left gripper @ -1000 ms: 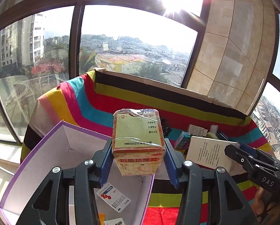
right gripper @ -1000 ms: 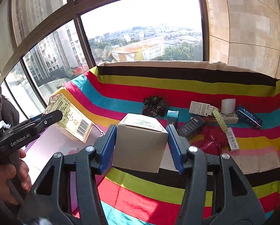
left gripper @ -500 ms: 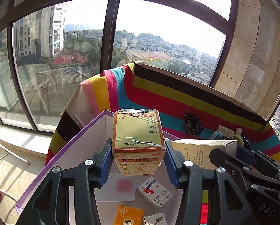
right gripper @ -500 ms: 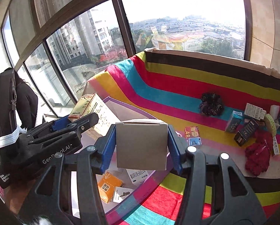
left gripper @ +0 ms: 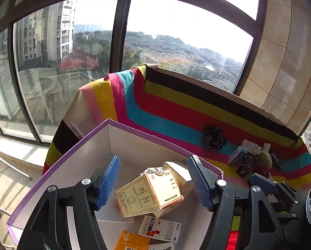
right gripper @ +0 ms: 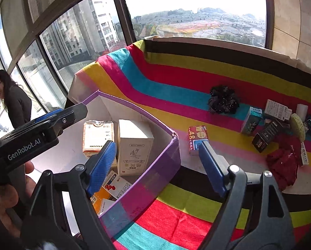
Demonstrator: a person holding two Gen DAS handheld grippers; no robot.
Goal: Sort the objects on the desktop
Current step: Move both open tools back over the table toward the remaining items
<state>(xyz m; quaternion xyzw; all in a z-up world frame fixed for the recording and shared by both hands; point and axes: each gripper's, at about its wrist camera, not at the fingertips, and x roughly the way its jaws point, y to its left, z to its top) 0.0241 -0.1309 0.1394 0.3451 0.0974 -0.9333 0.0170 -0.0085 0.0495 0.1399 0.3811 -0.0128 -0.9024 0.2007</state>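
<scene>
The striped cloth (right gripper: pixel 197 79), a soft woven cover in black, yellow-green, red, teal, pink and yellow bands, drapes the whole desktop. On its left end sits the purple-rimmed cardboard box (right gripper: pixel 168 145), stiff, with pale inner walls, already holding several cartons. The white carton (right gripper: pixel 134 145) stands upright inside it, and just beside it, touching, the yellow medicine carton (left gripper: pixel 151 191) lies tilted, its printed faces glossy under clear tape. Smaller flat packets, one orange, lie below them on the box floor.

Judging by this, the drop-off step looks finished for both cartons: the left gripper (left gripper: pixel 153 183) hangs over the box with its ribbed blue pads spread wide and nothing between them, and the right gripper (right gripper: pixel 157 166) is likewise spread and empty over the box's near corner.

Sorting is partly done. Well apart, on the cloth's right side, wait a red-and-blue packet (right gripper: pixel 197 139), a teal carton (right gripper: pixel 251 120), a black carton (right gripper: pixel 267 135), a crumpled dark red cloth (right gripper: pixel 282 164) and a black scrunchie (right gripper: pixel 223 100). The next move probably calls for swinging a gripper right and squaring its pads on a rigid carton's flat sides
</scene>
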